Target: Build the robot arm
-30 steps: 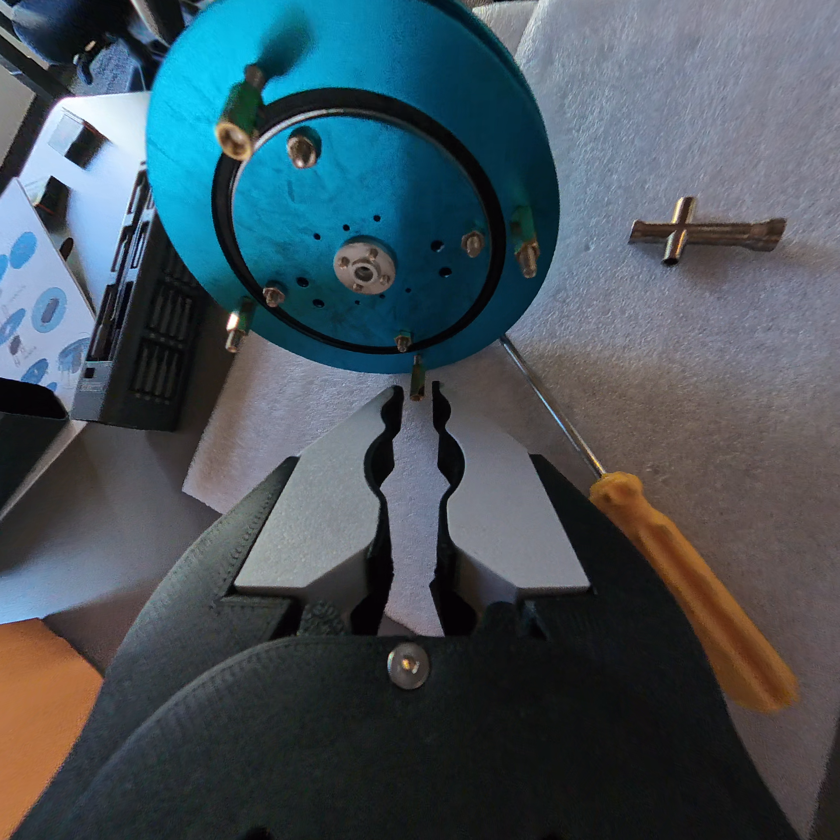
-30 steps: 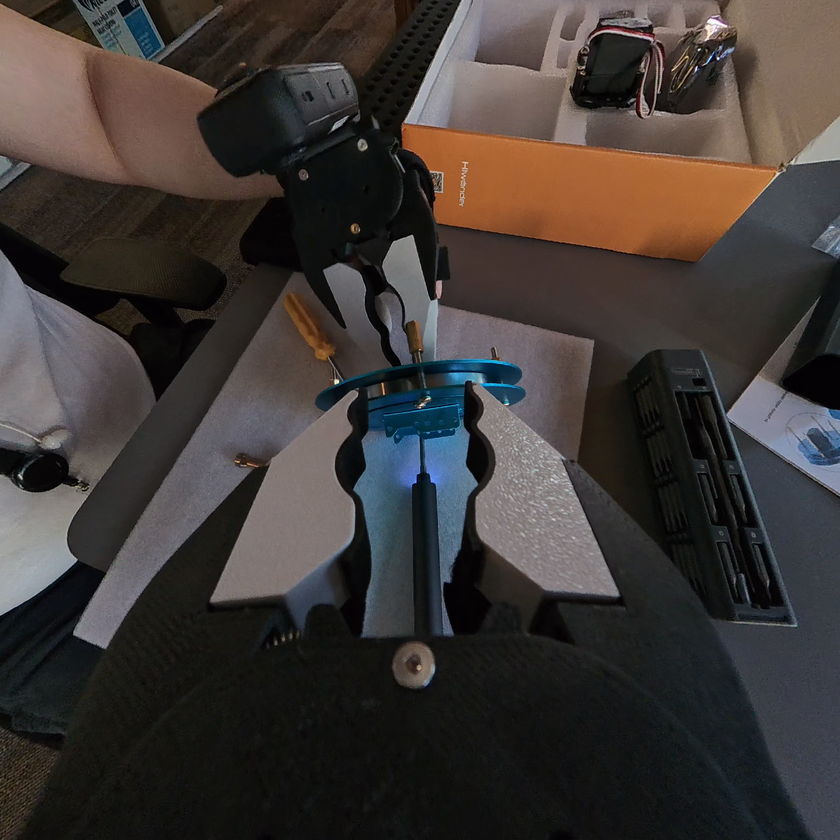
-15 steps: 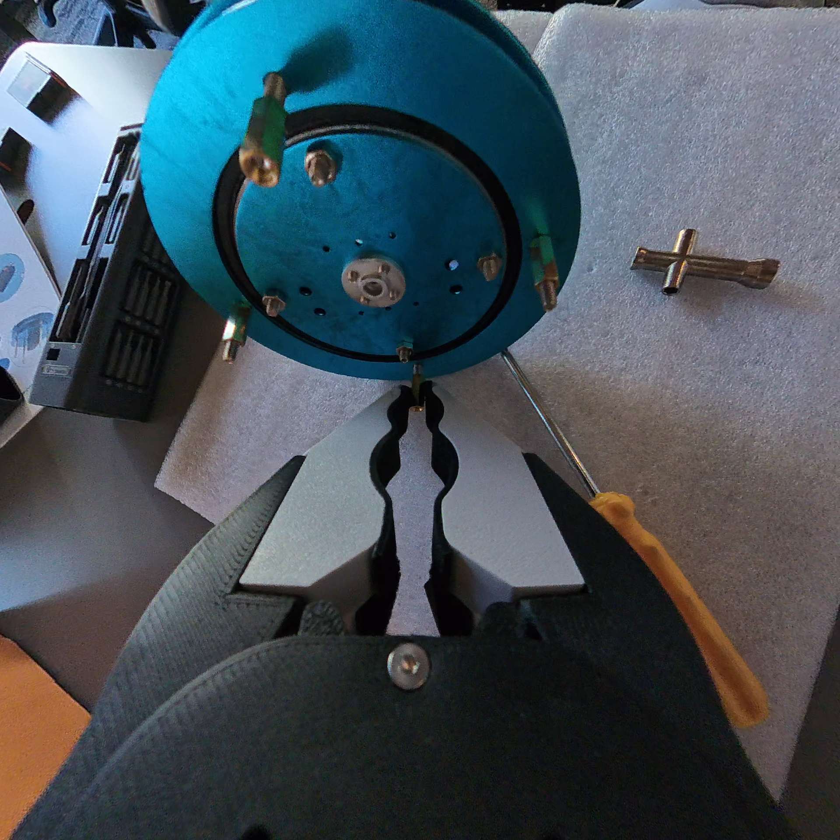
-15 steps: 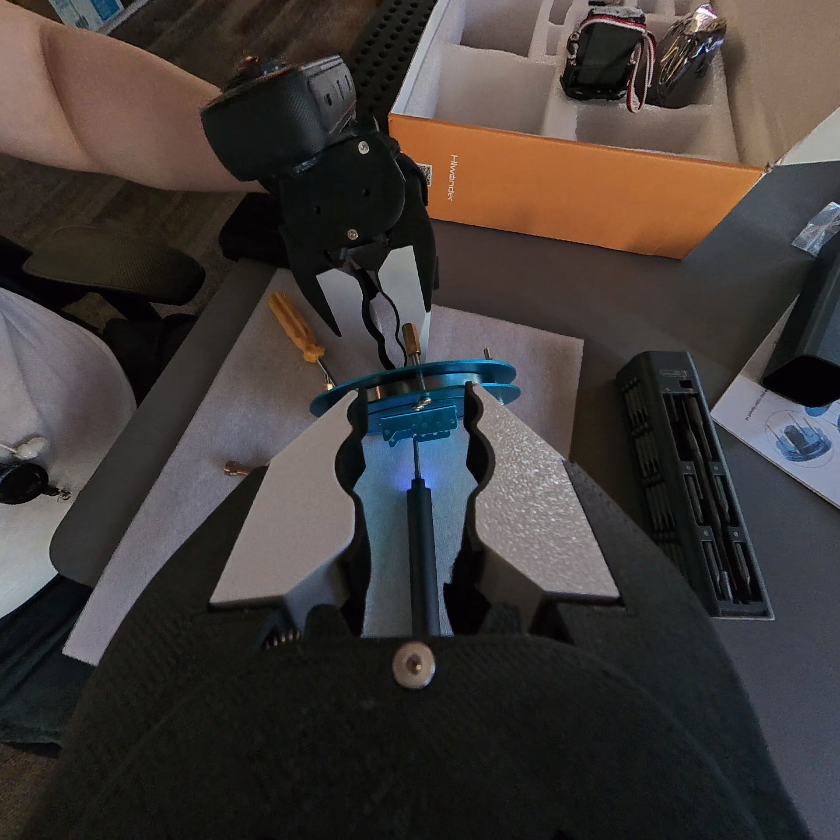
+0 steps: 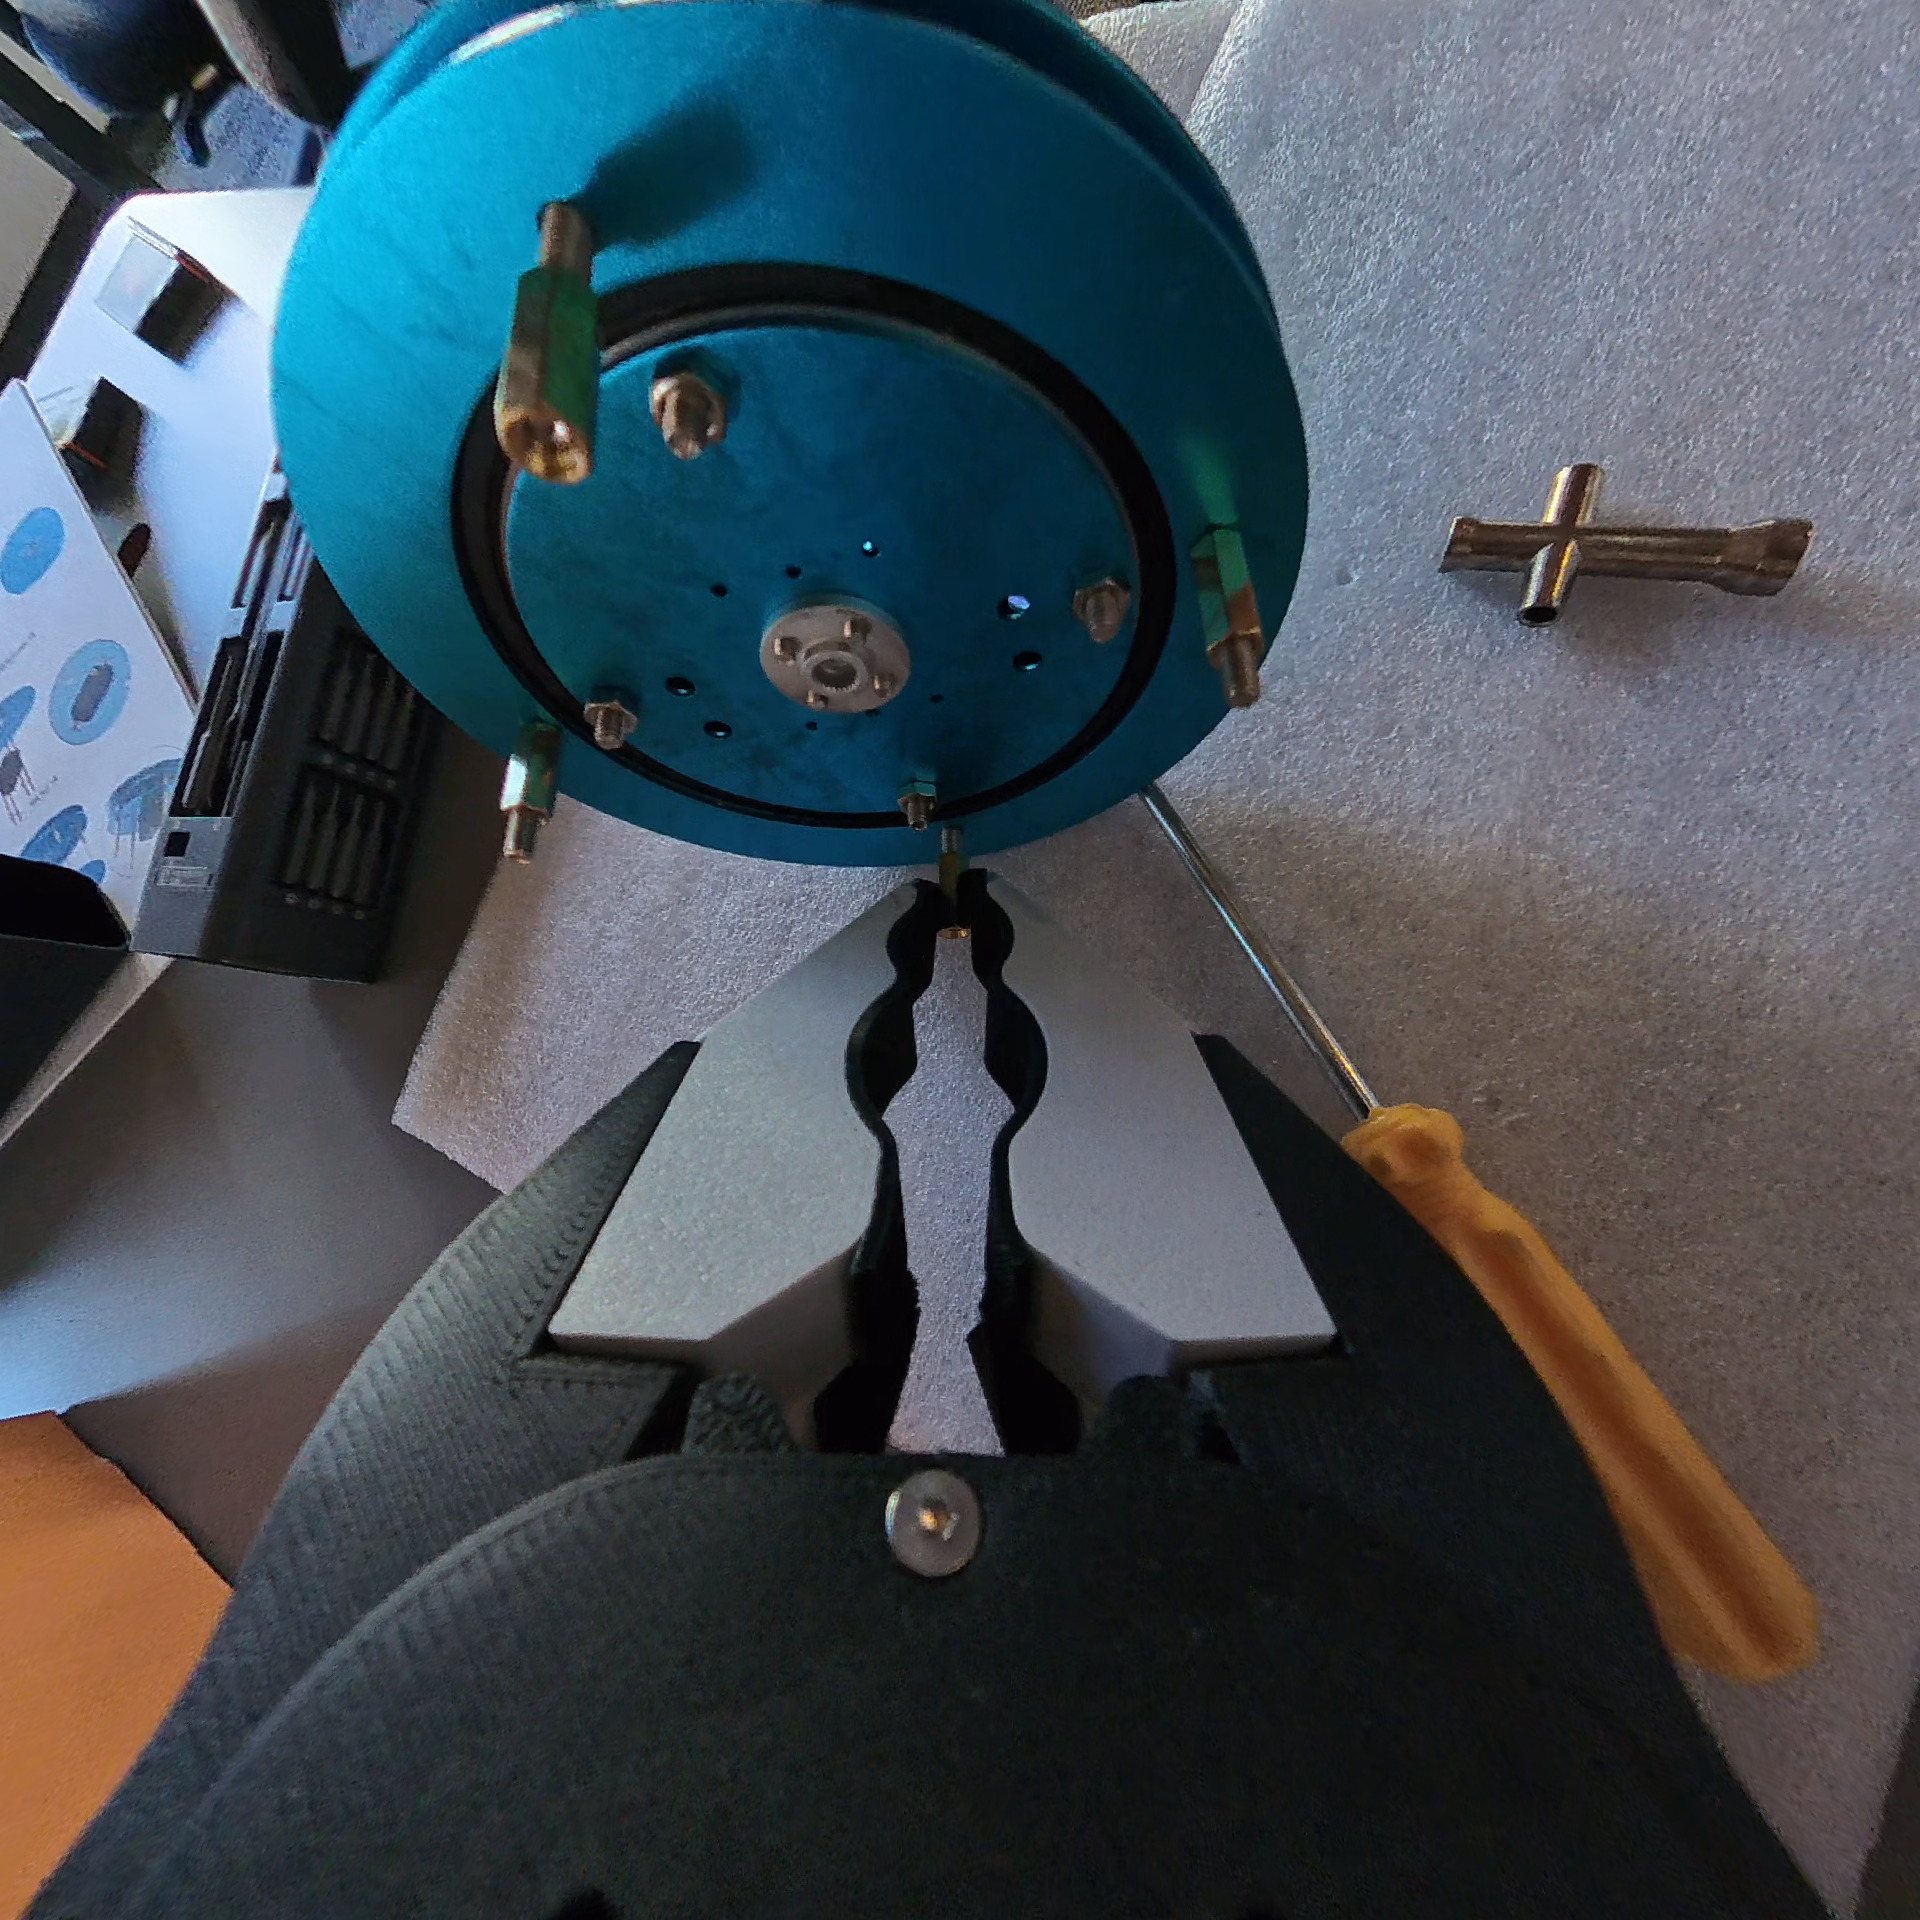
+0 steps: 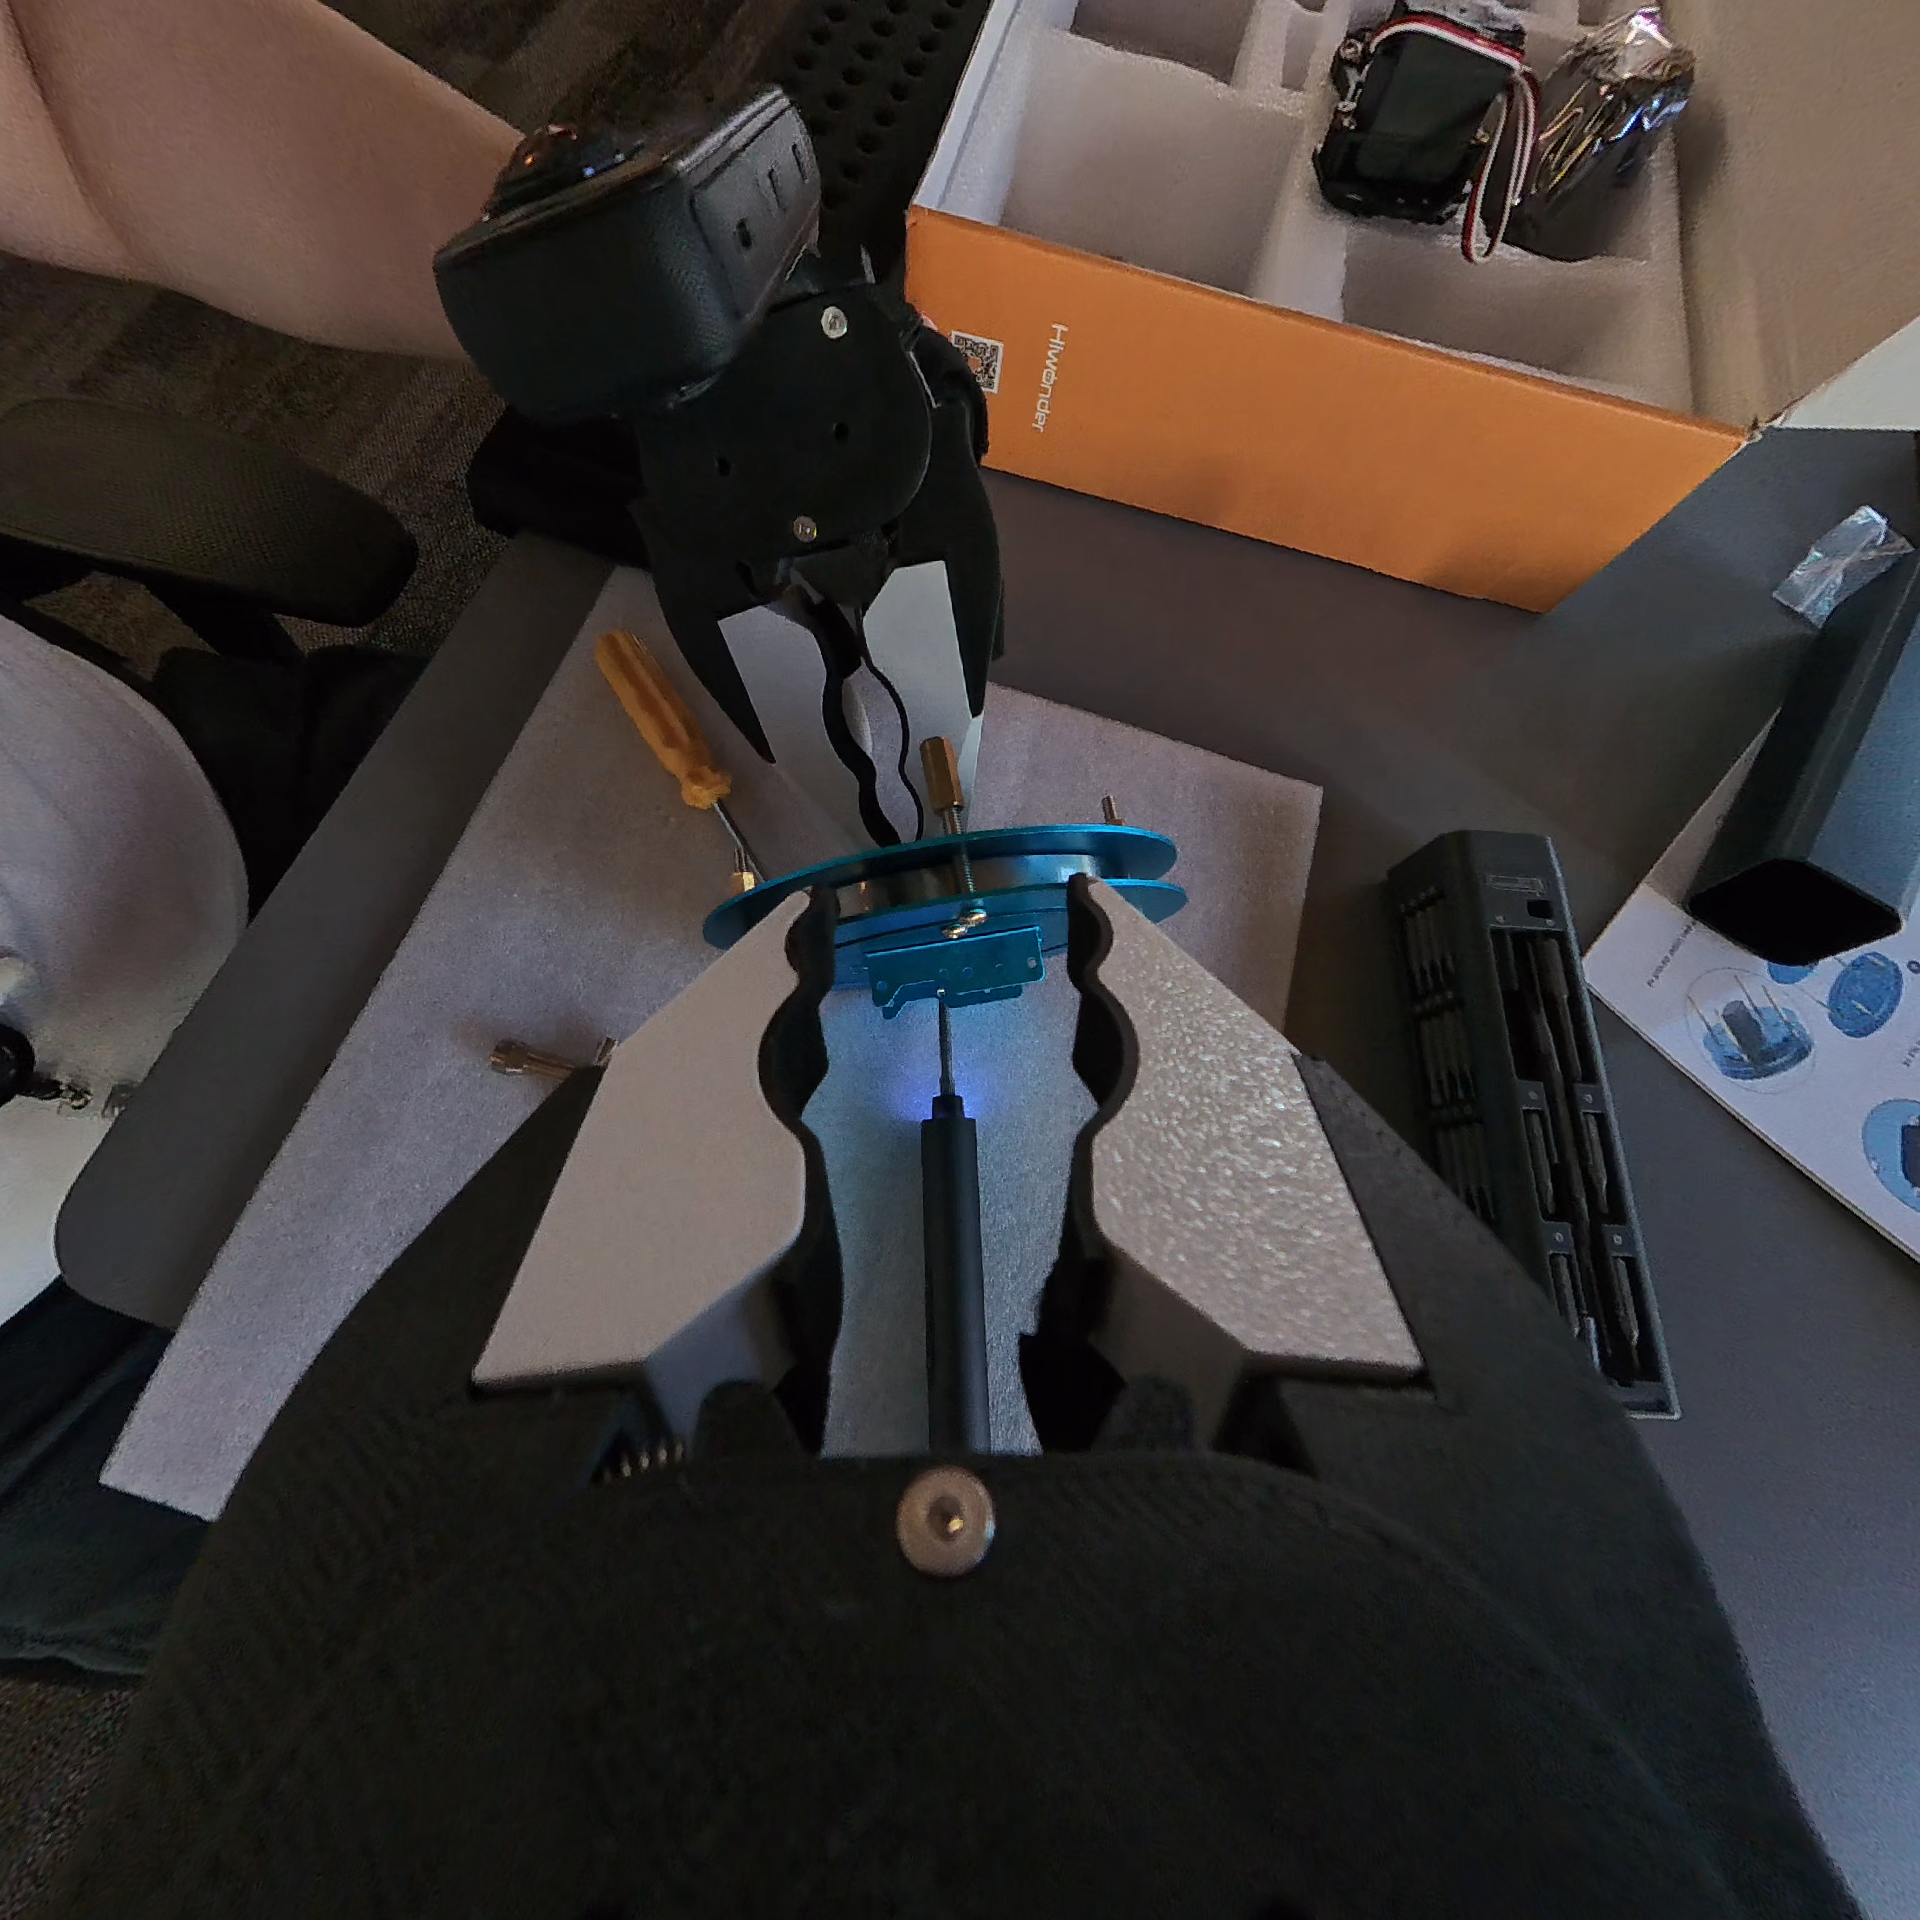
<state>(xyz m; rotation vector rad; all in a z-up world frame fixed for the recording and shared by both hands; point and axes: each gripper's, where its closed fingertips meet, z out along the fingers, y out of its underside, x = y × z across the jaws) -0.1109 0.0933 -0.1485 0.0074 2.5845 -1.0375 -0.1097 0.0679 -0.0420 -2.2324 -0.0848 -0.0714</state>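
Note:
A blue two-layer metal disc (image 5: 790, 436) with brass standoffs lies face-up on a white foam mat (image 5: 1558, 260). My left gripper (image 5: 953, 909) comes from above and is shut on a small brass standoff (image 5: 951, 883) at the disc's near rim. It also shows in the right wrist view (image 6: 883, 826), beside a tall standoff (image 6: 940, 774). My right gripper (image 6: 948, 904) holds a black powered screwdriver (image 6: 953, 1247) along its fingers. The screwdriver's bit meets the blue bracket (image 6: 956, 971) under the disc (image 6: 1122, 847). The right gripper's fingertips flank that bracket.
A yellow-handled screwdriver (image 5: 1558, 1382) and a metal cross wrench (image 5: 1621, 540) lie on the mat. A black bit case (image 6: 1527, 1101), a leaflet (image 6: 1766, 1008) and a dark open box (image 6: 1829, 821) lie to the right. An orange parts box (image 6: 1299, 416) stands behind. A loose fastener (image 6: 530, 1058) lies left. Tip to tip, the grippers are about 11 cm apart. The left tips stand about 11 cm off the metal cross wrench (image 5: 1621, 540).
My left gripper's tips have closed from a small gap onto the brass standoff. The right gripper with the screwdriver has stayed at the bracket, moving in slightly.

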